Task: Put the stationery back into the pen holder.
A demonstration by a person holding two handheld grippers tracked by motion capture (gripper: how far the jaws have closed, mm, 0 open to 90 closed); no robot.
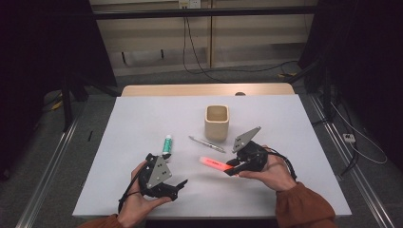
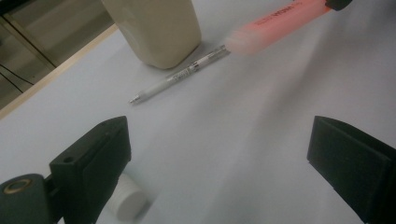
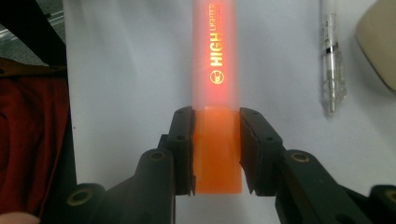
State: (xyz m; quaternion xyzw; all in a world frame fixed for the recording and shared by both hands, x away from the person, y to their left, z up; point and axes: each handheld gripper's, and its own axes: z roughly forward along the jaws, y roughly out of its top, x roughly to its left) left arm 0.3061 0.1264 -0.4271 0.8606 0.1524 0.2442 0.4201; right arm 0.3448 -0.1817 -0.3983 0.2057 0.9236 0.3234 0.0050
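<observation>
Both jaws of the right gripper [image 3: 216,151] clamp the orange highlighter [image 3: 215,60] near the table's [image 1: 142,118] right side, seemingly lifted off it; the left gripper [image 2: 219,163] hovers open, a pen [image 1: 206,144] and beige cup [image 1: 217,122] farther off

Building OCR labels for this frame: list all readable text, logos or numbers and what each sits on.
"HIGH LIGHTER", with a small round logo beside it: printed along the translucent orange highlighter barrel, held in the right claw.
Clear plastic pen beside the beige square cup: dark print on its barrel, too blurred to read.
Small white tube with green label: print too small to read.
Cup: no text seen.
</observation>
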